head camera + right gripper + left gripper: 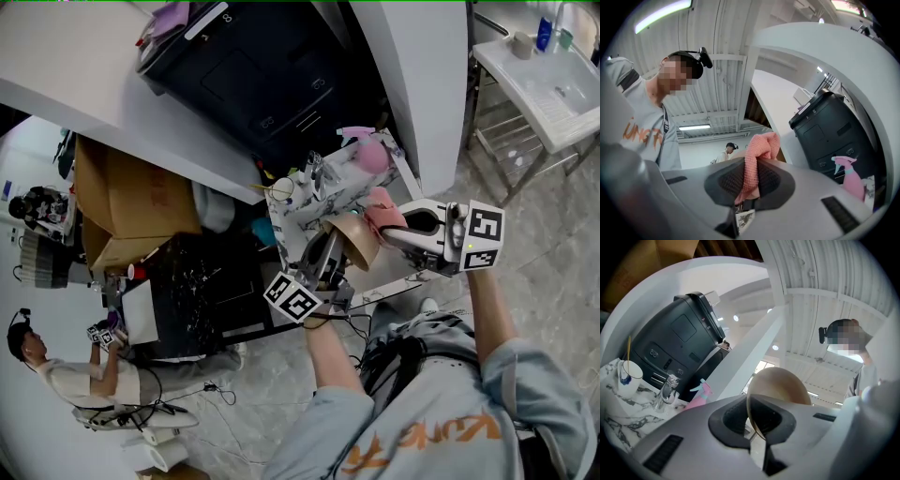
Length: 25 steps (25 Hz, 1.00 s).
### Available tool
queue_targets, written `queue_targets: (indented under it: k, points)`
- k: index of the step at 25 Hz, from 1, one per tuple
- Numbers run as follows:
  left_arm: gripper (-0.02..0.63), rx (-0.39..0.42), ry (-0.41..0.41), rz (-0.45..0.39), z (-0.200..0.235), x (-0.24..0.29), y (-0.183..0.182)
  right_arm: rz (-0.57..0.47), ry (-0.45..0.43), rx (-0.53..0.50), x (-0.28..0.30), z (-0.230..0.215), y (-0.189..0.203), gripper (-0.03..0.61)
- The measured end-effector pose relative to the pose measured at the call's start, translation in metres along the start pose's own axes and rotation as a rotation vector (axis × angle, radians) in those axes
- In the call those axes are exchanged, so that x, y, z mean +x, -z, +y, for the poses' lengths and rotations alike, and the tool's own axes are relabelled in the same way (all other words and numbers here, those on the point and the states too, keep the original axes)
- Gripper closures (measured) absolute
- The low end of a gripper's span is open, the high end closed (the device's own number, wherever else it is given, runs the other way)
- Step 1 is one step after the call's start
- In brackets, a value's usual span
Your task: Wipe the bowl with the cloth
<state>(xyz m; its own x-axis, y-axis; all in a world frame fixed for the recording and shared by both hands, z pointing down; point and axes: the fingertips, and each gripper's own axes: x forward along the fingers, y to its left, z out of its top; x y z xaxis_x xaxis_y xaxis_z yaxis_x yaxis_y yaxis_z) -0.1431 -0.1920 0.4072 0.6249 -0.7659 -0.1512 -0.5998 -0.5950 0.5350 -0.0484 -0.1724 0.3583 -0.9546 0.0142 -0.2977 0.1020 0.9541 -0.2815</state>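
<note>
Bowl (780,385) tilted on edge, rim clenched in left claw (758,433); right claw (748,190) grasping pink cloth (758,157).

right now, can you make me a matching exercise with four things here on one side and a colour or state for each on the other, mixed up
1. bowl
2. cloth
3. spray bottle
4. cup

a. white, with a thin stick standing in it
b. pinched in the right gripper
c. gripped by its rim in the left gripper
d. pink, standing on the marble table

Pairs: 1-c, 2-b, 3-d, 4-a
</note>
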Motion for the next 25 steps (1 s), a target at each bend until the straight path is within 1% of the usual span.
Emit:
queue_targets:
  k: [3,5,7,9,13,15,18,22,25]
  points:
    - [0.584,0.068,-0.1,0.087,0.014,-0.001,0.01,-0.043,0.075,0.002,-0.005,-0.014,-0.007,0.529]
    - [0.584,0.101,-0.139,0.122,0.018,-0.002,0.015,-0.053,0.128,-0.006,-0.008,-0.022,-0.009,0.529]
    - [0.584,0.096,-0.158,0.111,0.02,-0.004,0.013,-0.046,0.176,-0.022,-0.01,-0.028,-0.008,0.529]
    - [0.584,0.094,-0.198,0.115,0.026,-0.006,0.012,-0.032,0.216,-0.039,-0.011,-0.032,-0.005,0.529]
    - [0.584,0.107,-0.353,0.176,0.05,-0.013,0.013,0.003,0.301,-0.084,-0.011,-0.043,-0.003,0.529]
    - [0.584,0.101,-0.413,0.179,0.058,-0.017,0.011,0.032,0.355,-0.104,-0.012,-0.051,-0.001,0.529]
    - [0.584,0.113,-0.478,0.177,0.066,-0.022,0.008,0.075,0.446,-0.122,-0.017,-0.063,0.004,0.529]
    - [0.584,0.185,-0.592,0.192,0.077,-0.03,0.002,0.101,0.54,-0.131,-0.024,-0.075,0.008,0.529]
    - [0.584,0.212,-0.676,0.151,0.083,-0.037,-0.008,0.123,0.594,-0.145,-0.026,-0.081,0.01,0.529]
